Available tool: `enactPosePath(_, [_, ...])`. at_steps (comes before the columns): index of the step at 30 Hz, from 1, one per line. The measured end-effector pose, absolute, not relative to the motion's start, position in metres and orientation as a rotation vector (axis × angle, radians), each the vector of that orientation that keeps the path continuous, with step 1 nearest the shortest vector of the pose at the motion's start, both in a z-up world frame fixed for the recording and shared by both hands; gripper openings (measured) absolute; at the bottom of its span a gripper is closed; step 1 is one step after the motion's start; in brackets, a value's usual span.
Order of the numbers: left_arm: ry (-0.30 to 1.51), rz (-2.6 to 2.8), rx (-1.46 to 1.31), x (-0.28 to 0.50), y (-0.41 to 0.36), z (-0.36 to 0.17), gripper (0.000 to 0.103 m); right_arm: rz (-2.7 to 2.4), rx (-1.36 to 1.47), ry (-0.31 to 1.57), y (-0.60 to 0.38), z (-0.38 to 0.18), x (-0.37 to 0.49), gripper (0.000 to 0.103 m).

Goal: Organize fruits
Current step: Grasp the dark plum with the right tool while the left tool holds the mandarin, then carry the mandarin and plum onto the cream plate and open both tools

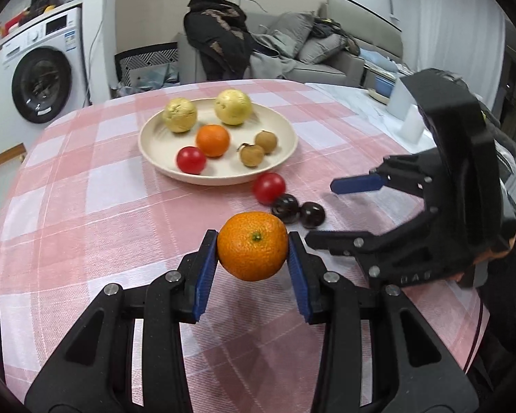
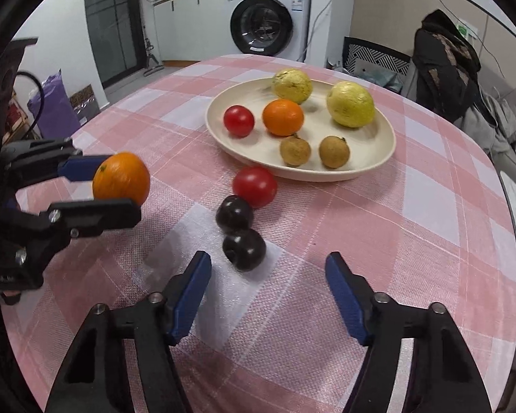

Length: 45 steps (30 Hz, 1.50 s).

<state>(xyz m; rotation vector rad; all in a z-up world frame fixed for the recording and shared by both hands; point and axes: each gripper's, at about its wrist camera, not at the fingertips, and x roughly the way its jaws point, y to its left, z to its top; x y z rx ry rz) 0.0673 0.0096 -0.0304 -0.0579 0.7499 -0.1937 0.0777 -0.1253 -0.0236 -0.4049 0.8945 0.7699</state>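
Note:
My left gripper (image 1: 253, 246) is shut on an orange (image 1: 253, 245) and holds it above the pink checked cloth; it also shows in the right wrist view (image 2: 121, 179). A cream plate (image 1: 154, 127) holds two yellow fruits, an orange, a red tomato and two brown longans. On the cloth in front of the plate lie a red tomato (image 2: 254, 186) and two dark plums (image 2: 235, 214) (image 2: 244, 249). My right gripper (image 2: 268, 265) is open and empty, just behind the nearer plum.
The round table (image 2: 430, 206) drops off at the right. A washing machine (image 2: 270, 13) stands at the back, a sofa (image 1: 323, 58) with clothes beyond the table, and a white box (image 1: 409, 117) at the table's right.

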Motion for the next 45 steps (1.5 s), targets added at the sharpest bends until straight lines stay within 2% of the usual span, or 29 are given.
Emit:
enactPosePath(3, [0.75,-0.176,-0.069,0.068,0.015,-0.032,0.037,0.785,-0.401,0.895,-0.12,-0.023,0.078,0.06])
enactPosePath(7, [0.746,-0.161,-0.079,0.07,0.019,-0.032,0.037,0.803,-0.386,0.898,-0.118,-0.024,0.081,0.058])
enactPosePath(18, [0.74,-0.153,-0.08,0.071,0.02,-0.033,0.037,0.824,-0.396,0.874,-0.115,-0.023,0.075,0.031])
enactPosePath(24, [0.74,-0.148,-0.083,0.072,0.021,-0.034,0.037,0.82,-0.394,0.872,-0.115,-0.022,0.075,0.026])
enactPosePath(45, [0.703,-0.103,-0.088,0.075,0.026,-0.027,0.037,0.801,-0.288,0.767,-0.134,0.006,0.07,0.026])
